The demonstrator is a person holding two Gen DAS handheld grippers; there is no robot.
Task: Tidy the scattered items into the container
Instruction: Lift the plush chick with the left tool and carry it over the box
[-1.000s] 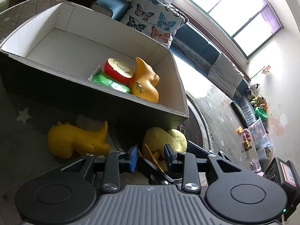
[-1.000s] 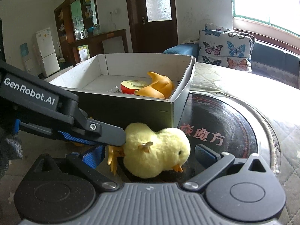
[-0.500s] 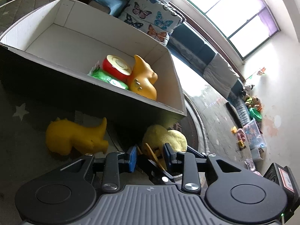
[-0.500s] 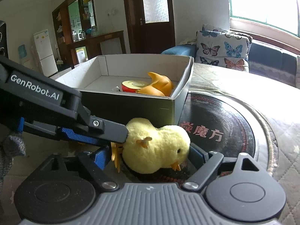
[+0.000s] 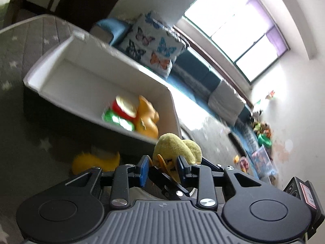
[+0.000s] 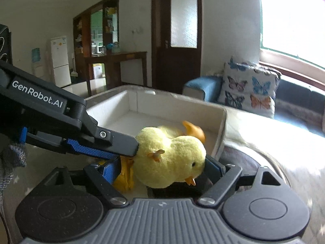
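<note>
Plush chick [image 6: 170,158] pinched from both ends, lifted level with near rim of white box [image 6: 222,126]. Right gripper [image 6: 162,167] jaws closed on it lengthwise, tail at left pad, head at right. Left gripper [image 5: 162,167] jaws narrowed around orange feet [image 5: 164,163]; grip contact unclear. Long axis runs across right jaws, beak rightward. Box opening just beyond and left; forward carry over rim likely next. Yellow dinosaur [image 5: 95,161] outside the box, nearer left gripper.

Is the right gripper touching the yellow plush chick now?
Touching. In the right wrist view the right gripper has its fingers pressed against both ends of the plush chick, head and rear, with no gap on either side.
</note>
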